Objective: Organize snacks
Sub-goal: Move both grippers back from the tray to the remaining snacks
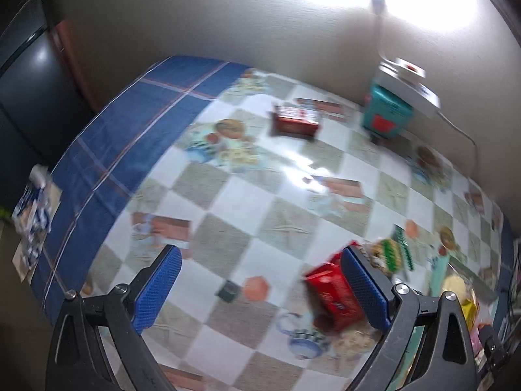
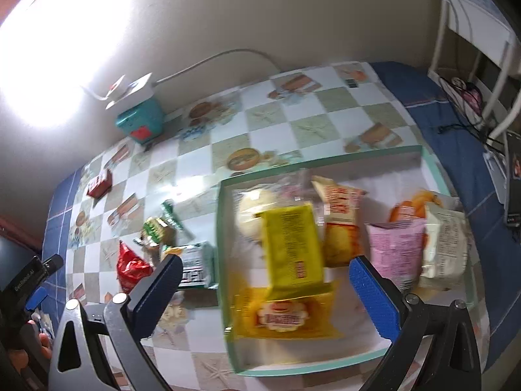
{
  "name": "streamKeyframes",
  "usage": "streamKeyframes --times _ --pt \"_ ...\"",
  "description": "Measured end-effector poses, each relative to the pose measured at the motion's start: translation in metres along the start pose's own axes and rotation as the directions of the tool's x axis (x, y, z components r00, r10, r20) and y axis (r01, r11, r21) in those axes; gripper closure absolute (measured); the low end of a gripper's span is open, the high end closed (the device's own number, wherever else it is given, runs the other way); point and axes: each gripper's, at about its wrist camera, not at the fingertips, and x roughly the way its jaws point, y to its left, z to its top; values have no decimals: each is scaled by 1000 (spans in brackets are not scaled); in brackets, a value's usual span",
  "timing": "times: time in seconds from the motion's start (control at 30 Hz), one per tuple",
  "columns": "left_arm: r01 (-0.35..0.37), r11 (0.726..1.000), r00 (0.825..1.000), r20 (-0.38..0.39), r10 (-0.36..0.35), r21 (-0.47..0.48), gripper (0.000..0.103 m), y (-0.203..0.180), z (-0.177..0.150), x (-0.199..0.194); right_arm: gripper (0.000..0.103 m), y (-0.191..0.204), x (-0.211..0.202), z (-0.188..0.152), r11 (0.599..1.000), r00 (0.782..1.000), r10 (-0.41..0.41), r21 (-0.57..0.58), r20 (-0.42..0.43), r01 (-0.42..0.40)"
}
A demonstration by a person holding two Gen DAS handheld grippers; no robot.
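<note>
Left gripper (image 1: 260,290) fingers spread, empty; a red packet (image 1: 335,293) touches its right finger. Right gripper (image 2: 267,293) fingers spread, empty, above the tray (image 2: 224,260).

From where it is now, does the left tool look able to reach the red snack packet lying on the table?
Probably yes. The left tool is open and empty, and the red snack packet lies just beside its right finger on the table, outside the tray. Nothing covers it, though other packets crowd its far side.
</note>
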Motion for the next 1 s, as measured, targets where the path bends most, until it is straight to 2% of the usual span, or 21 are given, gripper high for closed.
streamKeyframes --times 0.4,0.63,0.83,1.0 --pt "-4 994 1000 -16 2 -111 5 69 7 7 0 82 24 -24 989 995 67 -127 -69 -76" --pt "20 987 997 -65 -31 -162 5 91 5 23 0 102 42 -32 984 992 59 -160 -108 -76" --pt "101 975 985 -120 -127 -198 5 85 -1 44 0 104 61 -26 986 992 70 -145 -104 -85" --pt "204 951 956 -159 -245 -234 5 65 -5 64 1 97 74 -23 989 992 75 -118 -104 -88"
